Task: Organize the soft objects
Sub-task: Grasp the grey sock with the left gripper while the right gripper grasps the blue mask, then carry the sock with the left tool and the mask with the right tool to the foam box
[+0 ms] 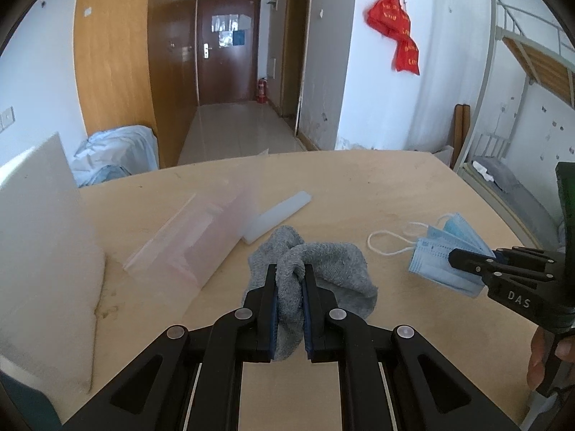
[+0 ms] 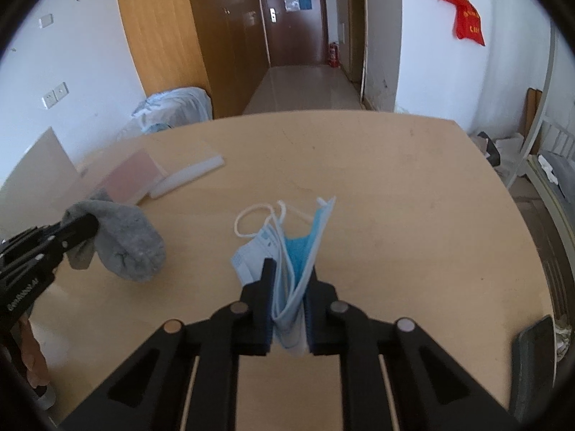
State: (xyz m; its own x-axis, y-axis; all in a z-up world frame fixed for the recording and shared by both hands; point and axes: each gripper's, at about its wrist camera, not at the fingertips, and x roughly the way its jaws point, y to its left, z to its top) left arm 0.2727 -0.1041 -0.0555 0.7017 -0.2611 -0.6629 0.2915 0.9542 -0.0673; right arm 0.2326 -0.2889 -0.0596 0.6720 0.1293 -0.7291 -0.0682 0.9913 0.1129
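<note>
Left gripper (image 1: 290,273) clamped on the sock (image 1: 323,269), right gripper (image 2: 290,273) clamped on the masks (image 2: 294,251), both right of the bag (image 1: 201,237): carry each leftward, grip unrelaxed.

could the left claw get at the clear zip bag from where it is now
Probably yes for the path, no for grabbing. The zip bag lies flat just left of the left claw with bare table between, but that claw is shut on the grey sock, so it would need to drop that first.
</note>
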